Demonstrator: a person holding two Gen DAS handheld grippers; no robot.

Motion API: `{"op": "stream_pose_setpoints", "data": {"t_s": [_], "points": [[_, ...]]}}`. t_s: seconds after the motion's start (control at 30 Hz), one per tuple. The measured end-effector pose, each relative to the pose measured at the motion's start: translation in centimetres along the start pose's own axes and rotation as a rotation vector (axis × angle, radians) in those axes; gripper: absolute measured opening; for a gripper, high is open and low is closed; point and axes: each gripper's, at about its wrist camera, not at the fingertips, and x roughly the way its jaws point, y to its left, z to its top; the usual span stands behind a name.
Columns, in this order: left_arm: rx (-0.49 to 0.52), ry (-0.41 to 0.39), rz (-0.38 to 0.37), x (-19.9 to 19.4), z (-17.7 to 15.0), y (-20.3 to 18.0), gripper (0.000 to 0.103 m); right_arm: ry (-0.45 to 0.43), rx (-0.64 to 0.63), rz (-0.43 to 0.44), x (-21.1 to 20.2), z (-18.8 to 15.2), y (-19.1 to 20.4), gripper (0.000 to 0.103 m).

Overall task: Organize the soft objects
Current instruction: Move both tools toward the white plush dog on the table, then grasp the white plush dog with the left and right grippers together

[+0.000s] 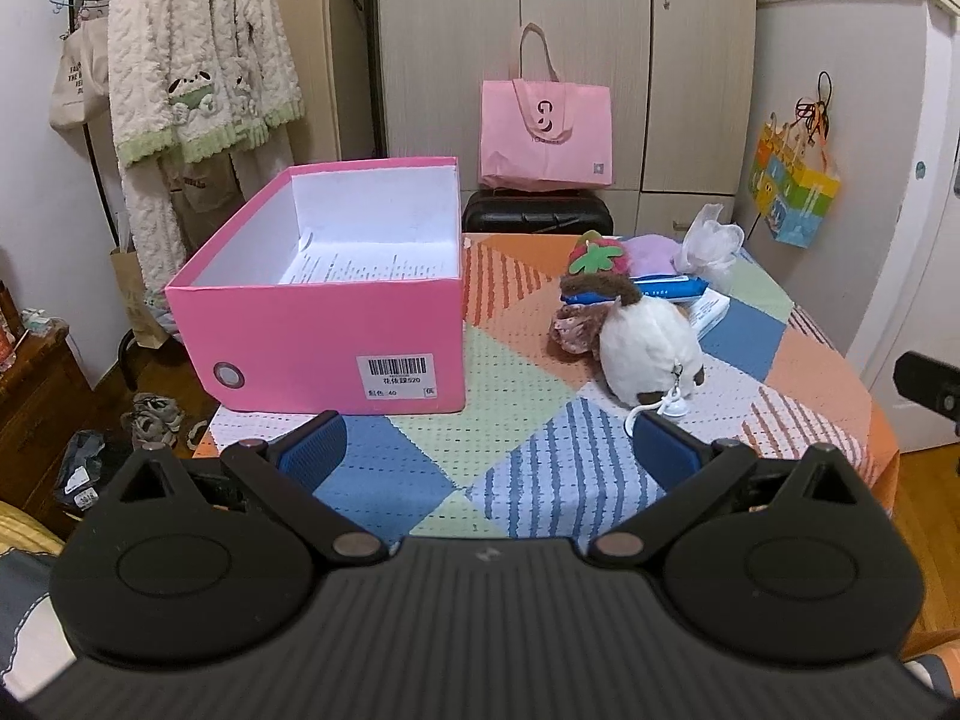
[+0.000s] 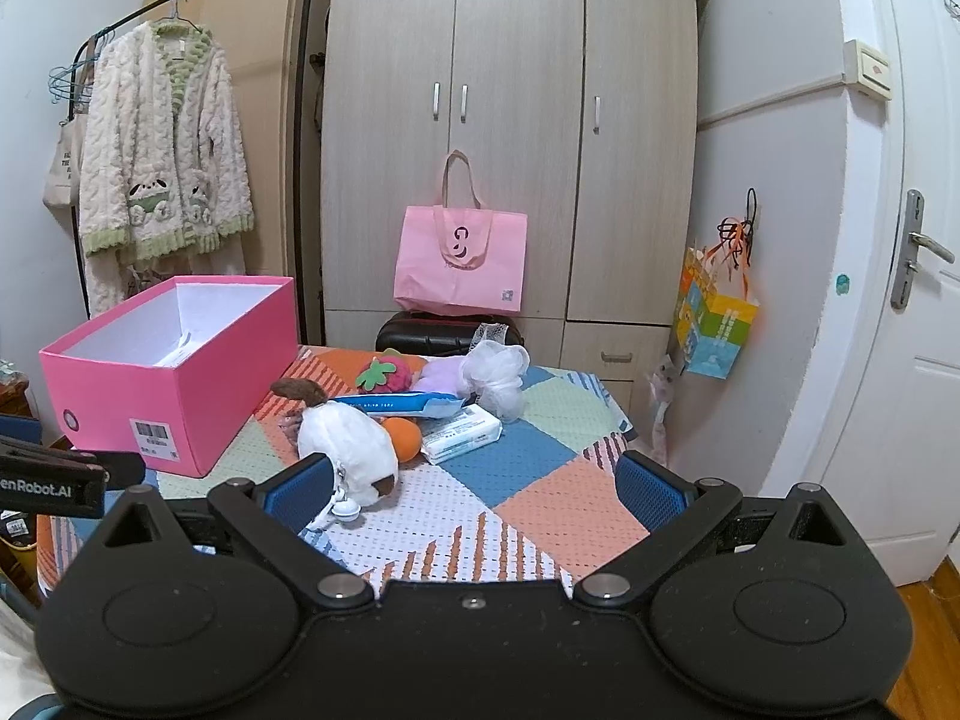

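Ribbed-pad left hand-held gripper [image 1: 489, 441] gapes before fluffy rounded plush [image 1: 648, 348], rectangular cardboard box [image 1: 324, 324].

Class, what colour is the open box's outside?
Pink outside, on the box; clearest in the left wrist view.

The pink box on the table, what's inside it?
Inside the pink box lies a sheet of printed paper on the white floor. Its near wall hides the front part of the floor, so anything there cannot be seen.
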Motion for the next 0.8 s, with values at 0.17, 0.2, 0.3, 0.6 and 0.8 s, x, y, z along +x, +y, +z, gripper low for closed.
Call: {"op": "stream_pose_setpoints", "data": {"t_s": [0.17,0.2,0.3,0.6,0.8], "points": [[0.004,-0.01,-0.009,0.1,0.1,-0.1,0.103,0.004,-0.008,0.013,0.4,-0.4,-0.2,0.102],[0.004,-0.014,-0.01,0.1,0.1,-0.1,0.103,0.002,-0.009,0.02,0.5,-0.5,-0.3,0.102],[0.006,-0.022,-0.002,0.4,0.4,-0.1,0.103,-0.029,-0.015,0.067,0.6,-0.8,-0.5,0.102],[0.027,-0.07,-0.041,3.1,0.9,-0.9,0.103,-0.086,-0.029,0.259,5.1,-2.5,-1.8,0.102],[0.057,-0.121,-0.158,5.3,1.4,-2.6,0.102,-0.062,-0.084,0.366,8.8,-3.5,-1.3,0.102]]}}
